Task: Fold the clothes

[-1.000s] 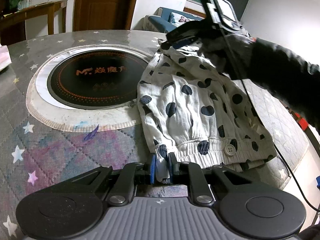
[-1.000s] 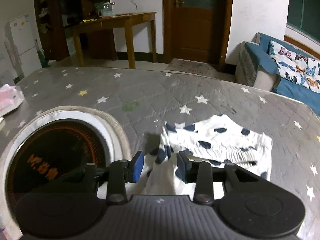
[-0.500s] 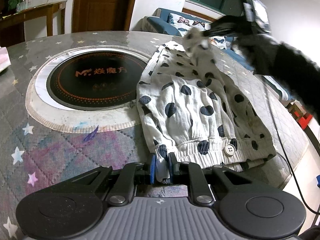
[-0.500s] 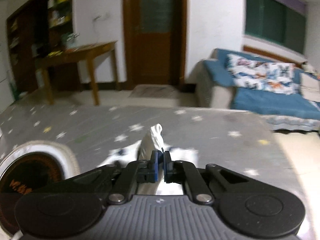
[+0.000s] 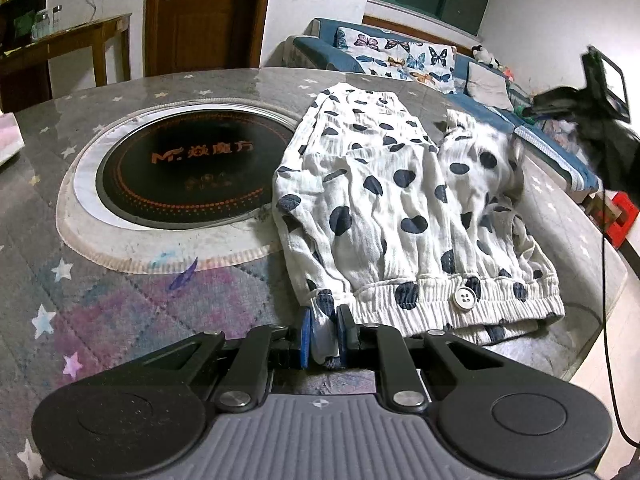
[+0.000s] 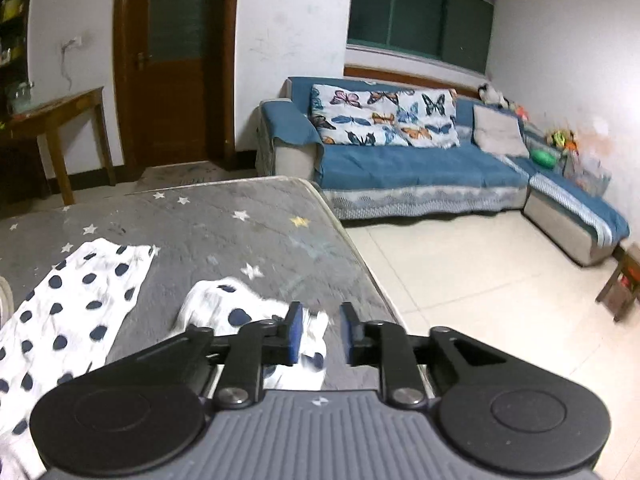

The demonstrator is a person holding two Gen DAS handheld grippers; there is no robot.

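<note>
The white dotted garment (image 5: 400, 216) lies spread on the desk (image 5: 120, 304), between the round black hob (image 5: 188, 168) and the desk's right edge. My left gripper (image 5: 323, 334) has its jaws closed on the garment's hem corner at the near edge. My right gripper (image 6: 320, 334) is above the right edge; its jaws are opening, with loose cloth just below them, not pressed.

A white garment with navy dots (image 5: 384, 208) lies spread flat, buttoned waistband nearest.
</note>
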